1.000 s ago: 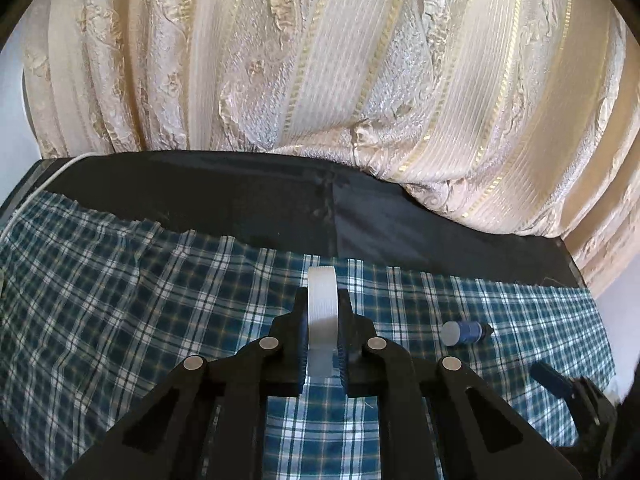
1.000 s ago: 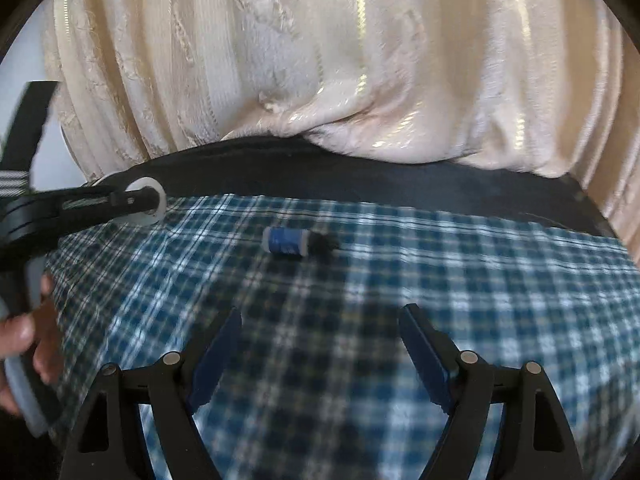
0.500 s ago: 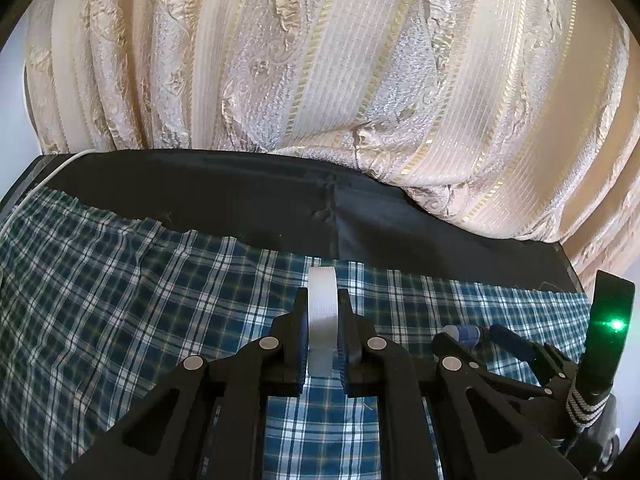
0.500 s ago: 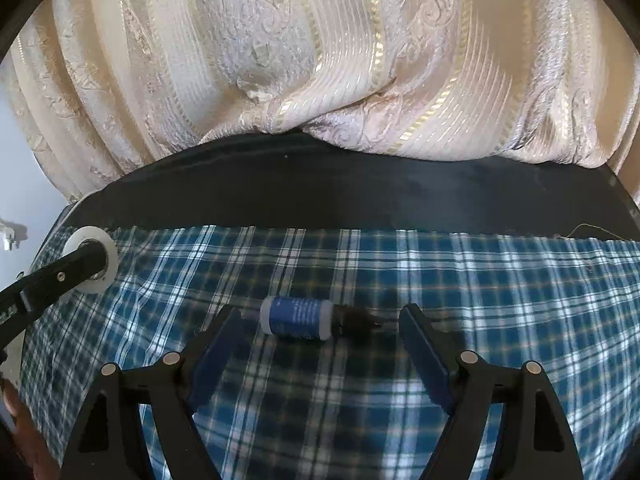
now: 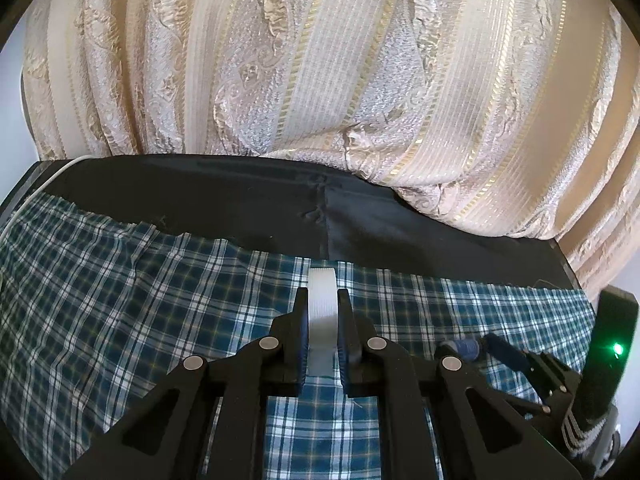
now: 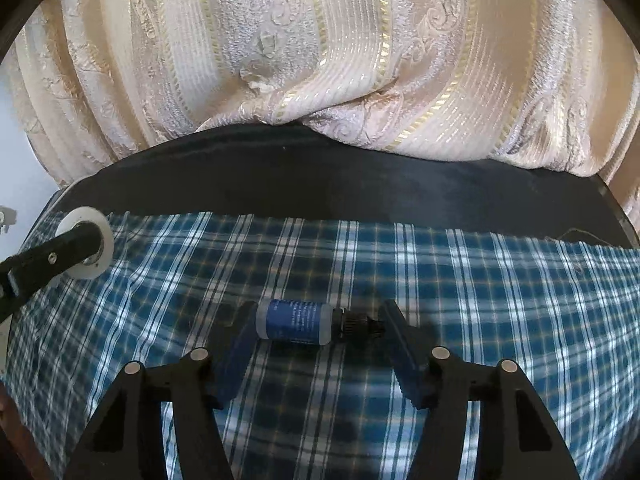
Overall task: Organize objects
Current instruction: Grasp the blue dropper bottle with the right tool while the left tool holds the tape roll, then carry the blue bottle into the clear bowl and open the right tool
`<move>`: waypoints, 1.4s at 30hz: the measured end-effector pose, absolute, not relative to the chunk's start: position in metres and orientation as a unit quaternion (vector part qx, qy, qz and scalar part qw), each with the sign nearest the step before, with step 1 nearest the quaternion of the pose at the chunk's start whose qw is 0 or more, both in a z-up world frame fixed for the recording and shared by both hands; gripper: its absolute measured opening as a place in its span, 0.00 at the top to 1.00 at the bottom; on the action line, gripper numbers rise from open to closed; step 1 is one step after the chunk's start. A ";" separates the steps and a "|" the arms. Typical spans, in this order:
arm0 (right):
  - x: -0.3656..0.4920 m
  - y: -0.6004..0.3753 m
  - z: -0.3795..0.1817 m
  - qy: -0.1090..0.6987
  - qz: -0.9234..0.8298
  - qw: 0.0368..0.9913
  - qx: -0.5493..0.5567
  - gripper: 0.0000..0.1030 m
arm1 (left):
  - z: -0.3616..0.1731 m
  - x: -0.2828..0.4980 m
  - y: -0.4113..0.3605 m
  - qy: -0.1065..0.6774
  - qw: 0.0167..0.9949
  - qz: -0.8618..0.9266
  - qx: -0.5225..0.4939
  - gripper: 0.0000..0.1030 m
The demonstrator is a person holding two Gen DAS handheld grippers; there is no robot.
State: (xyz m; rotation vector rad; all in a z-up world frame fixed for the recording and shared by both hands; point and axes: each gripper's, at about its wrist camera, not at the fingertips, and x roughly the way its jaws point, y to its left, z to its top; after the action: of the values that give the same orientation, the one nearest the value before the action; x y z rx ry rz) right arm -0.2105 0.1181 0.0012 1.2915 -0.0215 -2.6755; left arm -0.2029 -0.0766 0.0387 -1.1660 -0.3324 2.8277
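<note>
Left gripper (image 5: 322, 322): clamped on a white tape roll (image 5: 321, 300), one finger pressed to each flat side; also seen from the side at the left edge of the right wrist view (image 6: 48, 262).
White tape roll: held on edge, upright, ribbed outer band facing the left wrist camera; round face and centre hole show in the right wrist view (image 6: 94, 250), over the far left part of the cloth.
Right gripper (image 6: 318, 334): spread wide, low over the cloth, one finger (image 6: 240, 350) at the bottle's flat base end, the other at its dark cap tip; contact at either end cannot be told.
Small bottle (image 6: 295, 321): blue label, clear ends, dark ribbed cap; lying on its side on the plaid cloth, crosswise between the right gripper's fingers, cap pointing right. Partly visible in the left wrist view (image 5: 466, 347), low right, behind the left gripper's frame.
Plaid cloth (image 6: 500, 300): blue, white and dark checks, wrinkled, spread over the near part of the tabletop.
Tabletop (image 5: 248, 196): dark surface, bare strip beyond the cloth's far edge.
Curtain (image 5: 320, 60): cream and gold, striped and embossed, hanging behind, lower folds resting on the dark strip.
Green light (image 5: 618, 348): glowing on a black device at the right edge of the left wrist view.
</note>
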 end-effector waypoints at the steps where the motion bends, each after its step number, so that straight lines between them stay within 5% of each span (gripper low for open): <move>1: -0.207 0.120 0.002 -0.008 -0.897 0.086 0.433 0.38 | 0.040 -0.202 -0.075 -0.108 0.034 0.919 -0.378 0.88; 42: -0.020 0.225 0.078 -0.072 -0.944 -0.017 0.321 0.38 | 0.112 -0.128 0.005 -0.050 0.140 0.947 -0.286 0.88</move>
State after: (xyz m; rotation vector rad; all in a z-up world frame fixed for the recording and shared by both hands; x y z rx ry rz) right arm -0.0202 0.2245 0.0777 1.0203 -0.2296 -2.9985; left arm -0.1277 0.0046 0.1118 -0.8271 -0.1451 2.7346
